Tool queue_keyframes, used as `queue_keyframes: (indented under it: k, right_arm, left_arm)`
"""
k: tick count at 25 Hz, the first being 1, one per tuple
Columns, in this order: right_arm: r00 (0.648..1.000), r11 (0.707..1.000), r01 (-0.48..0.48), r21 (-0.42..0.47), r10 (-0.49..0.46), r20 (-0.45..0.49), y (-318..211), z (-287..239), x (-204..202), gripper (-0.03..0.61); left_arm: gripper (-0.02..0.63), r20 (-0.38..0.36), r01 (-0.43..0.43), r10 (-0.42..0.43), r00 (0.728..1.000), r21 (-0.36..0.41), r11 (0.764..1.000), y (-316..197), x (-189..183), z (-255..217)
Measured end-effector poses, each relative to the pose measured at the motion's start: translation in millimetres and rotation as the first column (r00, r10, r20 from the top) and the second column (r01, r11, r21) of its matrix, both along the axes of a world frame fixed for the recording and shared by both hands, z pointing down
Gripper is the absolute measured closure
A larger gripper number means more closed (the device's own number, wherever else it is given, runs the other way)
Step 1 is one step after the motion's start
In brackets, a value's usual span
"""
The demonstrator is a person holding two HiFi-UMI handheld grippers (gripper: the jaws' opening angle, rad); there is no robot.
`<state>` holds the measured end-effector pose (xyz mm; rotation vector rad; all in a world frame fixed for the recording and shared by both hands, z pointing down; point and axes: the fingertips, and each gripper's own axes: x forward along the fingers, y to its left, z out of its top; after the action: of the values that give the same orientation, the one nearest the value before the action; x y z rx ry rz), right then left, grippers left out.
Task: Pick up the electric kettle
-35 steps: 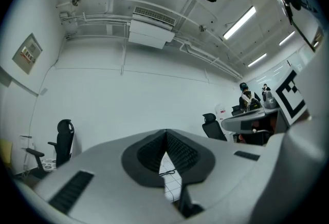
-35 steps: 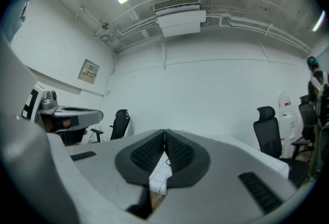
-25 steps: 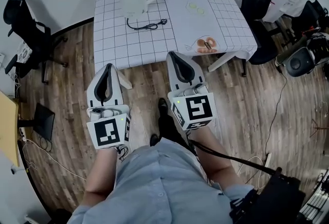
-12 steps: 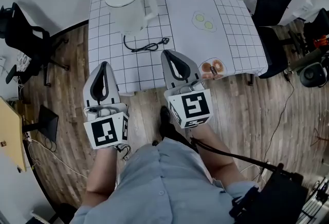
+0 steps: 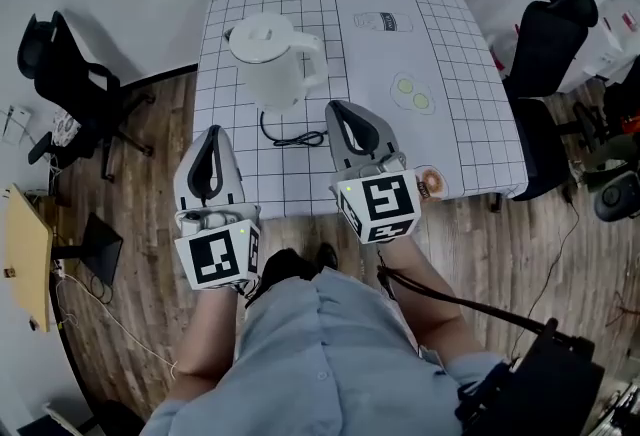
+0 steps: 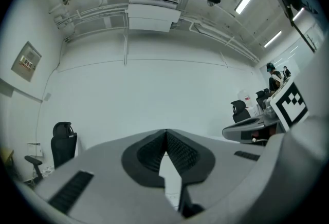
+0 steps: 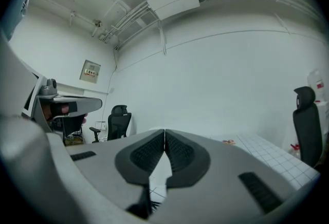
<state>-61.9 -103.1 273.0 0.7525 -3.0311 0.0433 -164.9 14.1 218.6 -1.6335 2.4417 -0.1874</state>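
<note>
We hold both forearms forward, side by side, grippers level: our left gripper point(image 5: 211, 134) has its jaws pressed together, empty, and our right gripper point(image 5: 337, 108) likewise

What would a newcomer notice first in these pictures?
A white kettle stands on the table, which has a grid-patterned cloth, and its black cord lies just in front of it. In the foreground, the left gripper and right gripper, both shut and empty, point toward the kettle.
</note>
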Motion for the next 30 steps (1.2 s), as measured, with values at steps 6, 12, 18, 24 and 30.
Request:
queue_keyframes:
  k: [6, 12, 18, 24, 30]
  right_arm:
    - [1.000, 1.000, 0.010, -0.010, -0.010, -0.018, -12, 12, -22, 0.577]
    - [0.999, 1.000, -0.008, -0.024, 0.007, -0.033, -27, 28, -43, 0.575]
    - [0.992, 0.994, -0.084, -0.067, 0.078, -0.095, -50, 64, -54, 0.575]
    - [0.979, 0.978, -0.177, -0.106, 0.165, -0.116, -77, 94, -62, 0.475]
    - [0.949, 0.954, -0.287, -0.088, 0.271, -0.162, -104, 123, -74, 0.295]
  left_arm:
    - [0.614, -0.019, 0.018, -0.018, 1.000, -0.008, 1.000, -10, -23, 9]
    - [0.614, -0.059, -0.005, 0.003, 0.998, -0.037, 0.999, -34, -49, 30]
    - [0.614, -0.097, -0.028, 0.022, 0.995, -0.057, 0.998, -58, -73, 58]
    - [0.614, -0.136, -0.044, 0.033, 0.990, -0.077, 0.996, -74, -94, 81]
    - [0.614, -0.166, -0.043, 0.026, 0.986, -0.099, 0.994, -88, -121, 104]
